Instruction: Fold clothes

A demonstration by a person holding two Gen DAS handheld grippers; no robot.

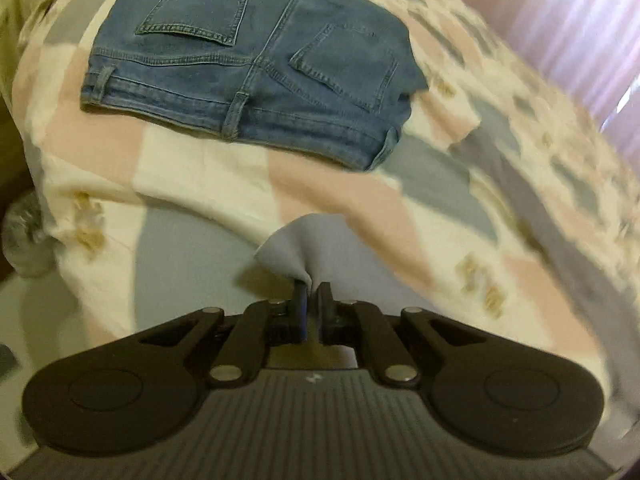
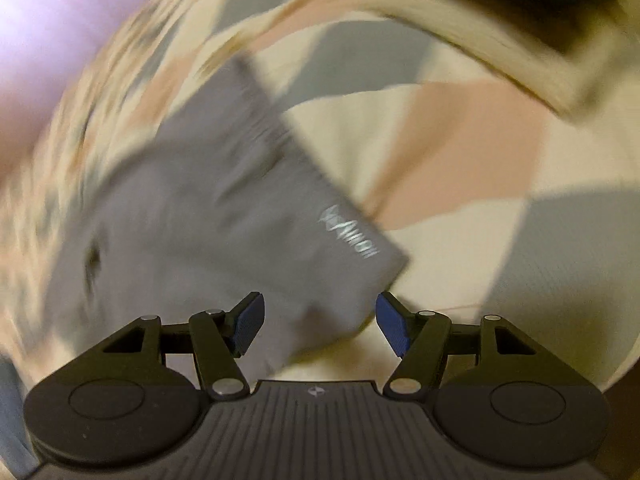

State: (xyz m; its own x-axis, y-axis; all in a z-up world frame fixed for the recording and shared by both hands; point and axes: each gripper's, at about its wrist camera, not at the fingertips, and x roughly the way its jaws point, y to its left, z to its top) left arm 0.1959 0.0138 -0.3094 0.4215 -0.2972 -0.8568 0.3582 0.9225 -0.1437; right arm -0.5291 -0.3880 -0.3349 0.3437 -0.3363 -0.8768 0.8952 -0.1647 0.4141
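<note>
In the left wrist view my left gripper (image 1: 312,286) is shut on a bunched corner of a grey garment (image 1: 288,248), which pokes up just past the fingertips. Folded blue denim shorts (image 1: 248,64) lie further off on the bed, back pockets up. In the right wrist view, which is blurred by motion, the same grey garment (image 2: 224,216) with white lettering near its hem spreads over the bed. My right gripper (image 2: 320,316) stands open, its blue pads either side of the garment's near corner without closing on it.
A patchwork bedspread (image 1: 200,168) in cream, pink and grey covers the bed. Pink curtains (image 1: 580,20) hang at the far right. A fuzzy grey object (image 1: 24,236) sits at the bed's left edge. A cream folded edge (image 2: 500,52) crosses the upper right.
</note>
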